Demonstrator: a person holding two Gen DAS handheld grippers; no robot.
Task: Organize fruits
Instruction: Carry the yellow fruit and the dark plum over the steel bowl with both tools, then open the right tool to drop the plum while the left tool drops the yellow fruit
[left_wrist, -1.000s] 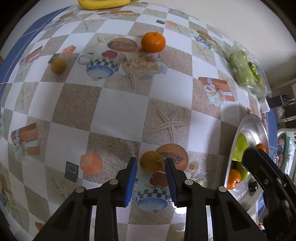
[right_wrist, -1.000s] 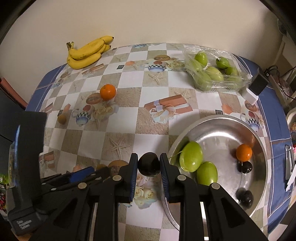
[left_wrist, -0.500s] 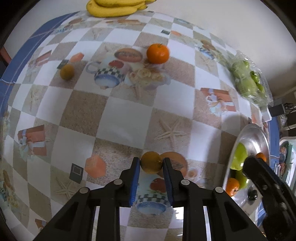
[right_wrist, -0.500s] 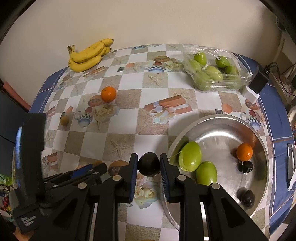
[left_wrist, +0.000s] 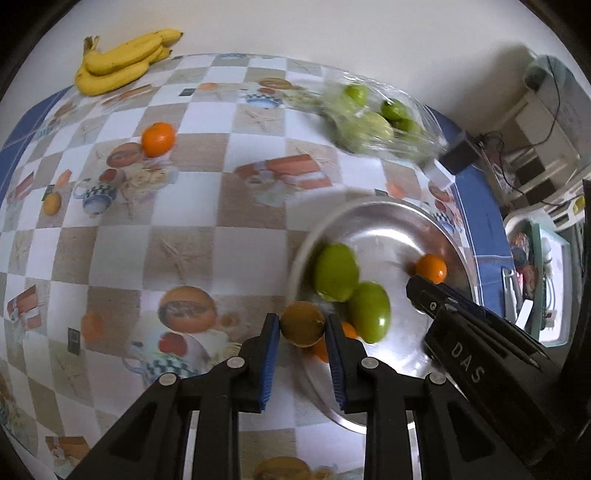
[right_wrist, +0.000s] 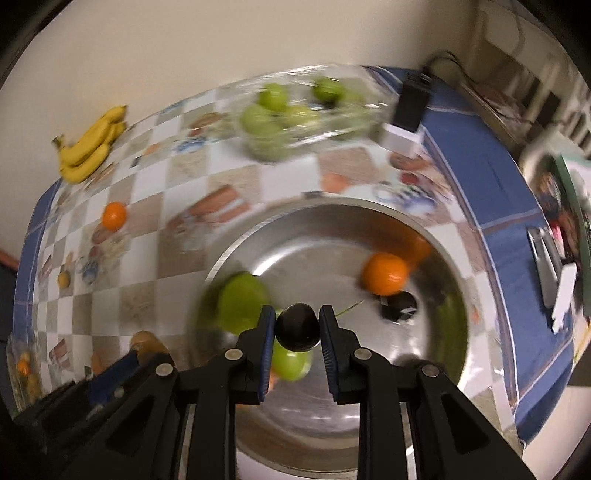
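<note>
My left gripper (left_wrist: 302, 328) is shut on a small yellow-brown fruit (left_wrist: 303, 323) and holds it above the near-left rim of the steel bowl (left_wrist: 384, 221). My right gripper (right_wrist: 297, 326) is shut on a dark round fruit (right_wrist: 297, 326) over the inside of the bowl (right_wrist: 314, 221). The bowl holds two green fruits (left_wrist: 336, 271) (left_wrist: 369, 312), an orange (right_wrist: 384, 274) and a dark fruit (right_wrist: 399, 306). Another orange (left_wrist: 158, 139) and a small yellow fruit (left_wrist: 51, 204) lie on the checked tablecloth at the left.
A banana bunch (left_wrist: 122, 62) lies at the far left edge. A clear bag of green fruit (left_wrist: 373, 118) lies behind the bowl. A black-and-white box (right_wrist: 408, 114) stands by the bag. Clutter sits beyond the table's right edge.
My left gripper closed on the yellow-brown fruit, lifted it and swung right to the bowl's rim. My right gripper carried the dark fruit from beside the bowl to over its inside.
</note>
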